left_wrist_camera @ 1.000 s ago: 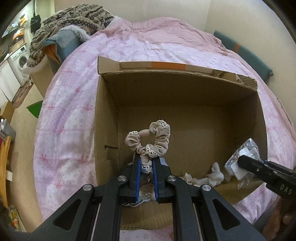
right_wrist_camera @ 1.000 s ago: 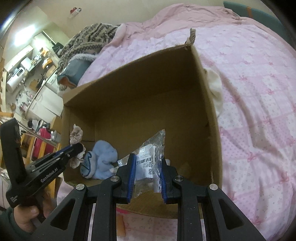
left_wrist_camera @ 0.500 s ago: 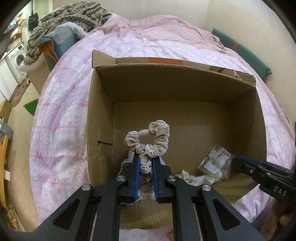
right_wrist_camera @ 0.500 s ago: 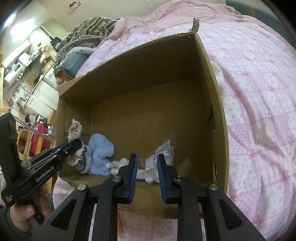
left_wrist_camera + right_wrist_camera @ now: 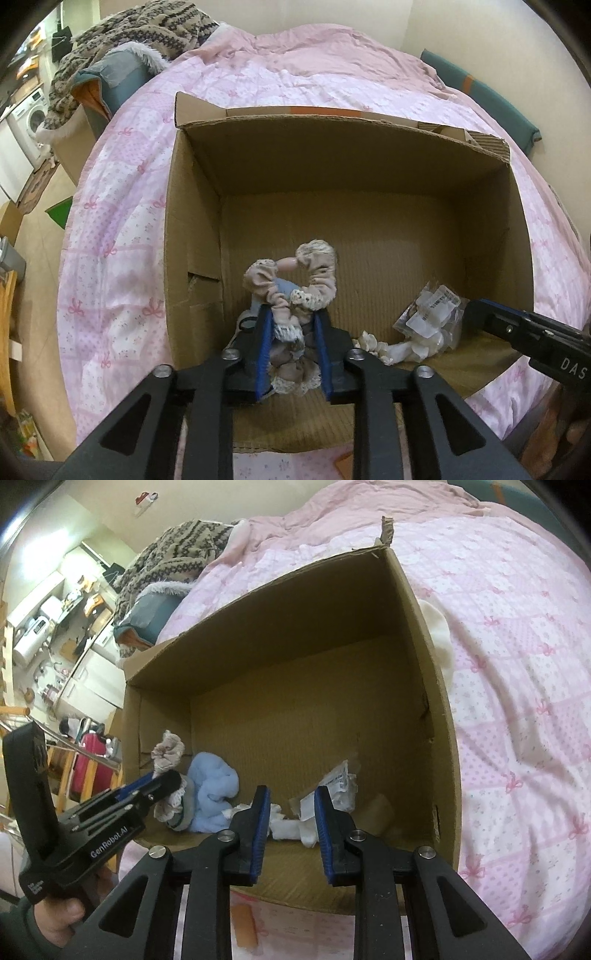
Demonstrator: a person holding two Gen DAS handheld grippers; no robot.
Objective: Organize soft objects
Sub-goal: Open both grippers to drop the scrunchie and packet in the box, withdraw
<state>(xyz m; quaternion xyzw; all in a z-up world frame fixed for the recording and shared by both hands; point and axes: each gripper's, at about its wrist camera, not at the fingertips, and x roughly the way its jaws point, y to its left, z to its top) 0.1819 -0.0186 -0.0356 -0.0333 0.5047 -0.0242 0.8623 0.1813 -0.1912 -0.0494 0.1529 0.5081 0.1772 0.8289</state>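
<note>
Now my left gripper (image 5: 291, 350) is opening around the scrunchie (image 5: 295, 284), lowered into the cardboard box (image 5: 192, 221) for release. My right gripper (image 5: 290, 827) hovers empty, slightly parted, above the plastic packet (image 5: 340, 782) lying inside.

Matt cardboard box (image 5: 192, 236) (ruched cloth scrunchie (image 5: 317, 280))

- Cardboard box (image 5: 192, 206) open at top; far half of floor bare, free to enter from above.
- Near floor crowded: blue plush (image 5: 214, 794), plastic packet (image 5: 432, 314), white fabric (image 5: 291, 827).
- Both grippers occupy near edge.
</note>
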